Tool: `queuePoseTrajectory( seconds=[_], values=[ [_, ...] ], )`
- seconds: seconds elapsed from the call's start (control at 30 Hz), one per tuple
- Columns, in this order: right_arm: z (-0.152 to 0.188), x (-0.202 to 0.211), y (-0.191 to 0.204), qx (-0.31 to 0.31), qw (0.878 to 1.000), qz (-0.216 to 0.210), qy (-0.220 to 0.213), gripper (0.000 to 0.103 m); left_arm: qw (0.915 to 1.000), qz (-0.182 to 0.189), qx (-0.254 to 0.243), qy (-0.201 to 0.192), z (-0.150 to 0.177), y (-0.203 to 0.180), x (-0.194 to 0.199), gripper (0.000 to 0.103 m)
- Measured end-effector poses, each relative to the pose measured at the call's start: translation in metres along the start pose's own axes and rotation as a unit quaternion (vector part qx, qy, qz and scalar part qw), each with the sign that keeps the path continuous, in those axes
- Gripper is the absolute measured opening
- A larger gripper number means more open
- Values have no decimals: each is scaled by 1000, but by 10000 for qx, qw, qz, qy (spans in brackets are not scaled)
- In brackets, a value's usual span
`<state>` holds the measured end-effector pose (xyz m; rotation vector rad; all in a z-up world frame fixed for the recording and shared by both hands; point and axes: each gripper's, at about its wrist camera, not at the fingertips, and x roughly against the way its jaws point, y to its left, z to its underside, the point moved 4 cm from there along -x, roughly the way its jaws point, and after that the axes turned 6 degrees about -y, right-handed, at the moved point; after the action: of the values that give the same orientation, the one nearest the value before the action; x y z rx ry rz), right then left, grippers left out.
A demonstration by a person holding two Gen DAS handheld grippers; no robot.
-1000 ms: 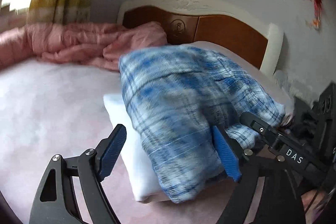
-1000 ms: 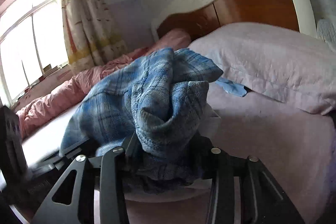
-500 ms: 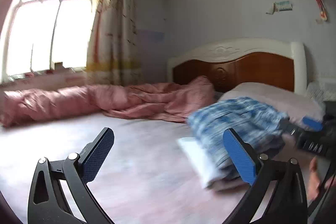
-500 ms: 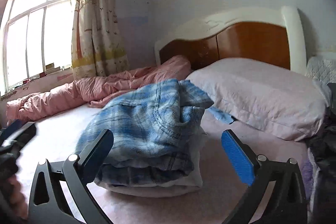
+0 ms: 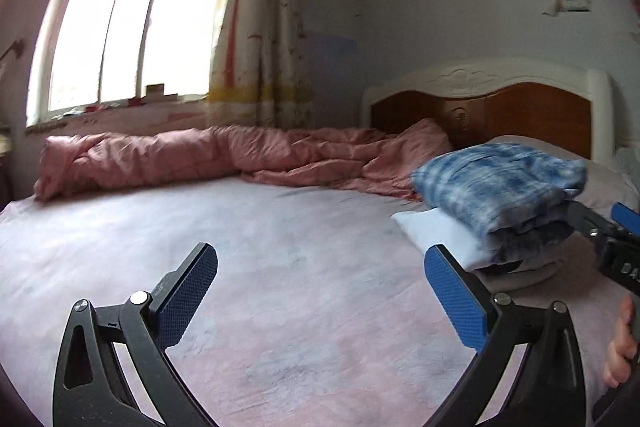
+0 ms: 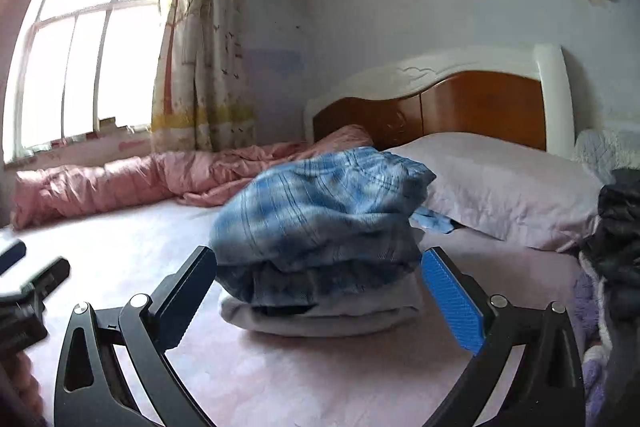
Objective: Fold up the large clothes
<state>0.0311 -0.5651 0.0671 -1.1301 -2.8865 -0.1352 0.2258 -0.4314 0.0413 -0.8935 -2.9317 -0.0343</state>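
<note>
Released, blurry plaid shirt (image 6: 320,211) seemingly lies crosswise; right gripper (image 6: 318,291) open.

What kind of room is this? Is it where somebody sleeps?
Yes, most likely a bedroom in a home. There is a big bed with a wooden headboard, a pillow and a crumpled pink quilt on it, and a curtain by the window.

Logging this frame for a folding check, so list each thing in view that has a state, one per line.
Blue plaid garment: folded, lying on the white one.
White garment: folded, flat on the bed.
Pink quilt: crumpled along the far side.
Curtain: drawn aside.
Left claw: open, empty.
Right claw: open, empty.
</note>
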Motion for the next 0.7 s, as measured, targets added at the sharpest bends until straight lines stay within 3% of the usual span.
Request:
queuePoseTrajectory(
  seconds=[0.17, 0.37, 0.7],
  values=[
    [10, -7, 8, 229, 9995, 12, 234, 103, 10000, 42, 75, 16, 1, 0, -3, 103],
    [12, -4, 22, 561, 9982, 31, 188, 103, 9999, 51, 109, -14, -1, 1, -2, 103],
    [15, -8, 23, 611, 9978, 67, 255, 103, 9999, 57, 15, -106, -3, -2, 1, 103]
  ],
)
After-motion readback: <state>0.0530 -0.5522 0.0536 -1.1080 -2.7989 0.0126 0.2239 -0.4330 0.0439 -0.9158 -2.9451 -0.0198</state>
